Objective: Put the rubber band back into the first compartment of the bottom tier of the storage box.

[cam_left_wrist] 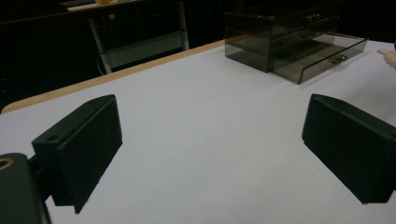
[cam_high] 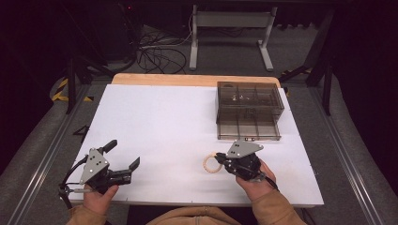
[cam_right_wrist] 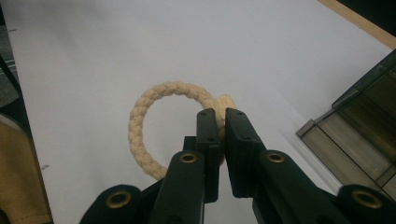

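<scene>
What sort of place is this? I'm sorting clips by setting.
Probably a lab or recording workspace: a white-topped table in a dark room, loose cables on the floor behind it, and a smoky clear drawer box set out as a prop.

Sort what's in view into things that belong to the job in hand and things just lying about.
In the job: rope ring, clamped in the right tool; drawer box, lower drawer pulled out.
Lying about: left tool, open and idle; cables on the floor; white stand.
</scene>
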The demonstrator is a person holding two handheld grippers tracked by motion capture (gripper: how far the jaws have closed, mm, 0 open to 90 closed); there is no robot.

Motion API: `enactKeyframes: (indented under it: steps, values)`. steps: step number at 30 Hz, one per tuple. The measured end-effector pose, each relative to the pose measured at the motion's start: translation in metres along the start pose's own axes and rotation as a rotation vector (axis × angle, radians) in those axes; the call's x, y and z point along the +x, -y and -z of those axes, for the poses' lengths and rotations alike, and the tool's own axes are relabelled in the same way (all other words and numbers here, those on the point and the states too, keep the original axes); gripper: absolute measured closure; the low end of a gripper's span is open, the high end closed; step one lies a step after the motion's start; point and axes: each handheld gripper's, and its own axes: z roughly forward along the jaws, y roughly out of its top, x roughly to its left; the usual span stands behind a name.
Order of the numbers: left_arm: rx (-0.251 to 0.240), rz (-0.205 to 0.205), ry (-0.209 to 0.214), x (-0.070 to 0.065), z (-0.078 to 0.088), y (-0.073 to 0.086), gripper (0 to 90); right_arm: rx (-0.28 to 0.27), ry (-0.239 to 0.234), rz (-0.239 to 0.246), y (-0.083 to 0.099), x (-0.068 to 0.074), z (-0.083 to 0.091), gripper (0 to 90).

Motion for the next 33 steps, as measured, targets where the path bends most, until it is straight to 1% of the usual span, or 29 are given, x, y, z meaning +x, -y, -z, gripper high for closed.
enactKeyframes:
  steps: [7, 16, 19, 23, 27, 33]
  values:
    - [0.000, -0.001, 0.000, 0.000, 0.000, 0.000, 5.4, -0.008, 0.000, 0.001, 0.000, 0.000, 0.001, 85.2]
    - [0.002, -0.004, 0.000, 0.000, 0.000, 0.000, 5.4, -0.029, -0.006, 0.020, -0.006, -0.002, 0.003, 85.1]
    - [0.001, -0.001, -0.001, 0.000, 0.000, 0.000, 5.4, -0.032, -0.003, 0.024, -0.009, -0.007, 0.005, 85.1]
    - [0.002, -0.005, -0.001, 0.000, 0.000, 0.000, 5.4, -0.041, 0.006, 0.009, -0.013, -0.014, 0.007, 85.1]
    - [0.004, -0.005, -0.001, 0.000, 0.000, 0.000, 5.4, -0.047, 0.019, 0.005, -0.018, -0.021, 0.010, 85.1]
    - [0.003, -0.005, -0.001, 0.000, 0.000, 0.000, 5.4, -0.044, 0.041, -0.006, -0.024, -0.032, 0.011, 85.1]
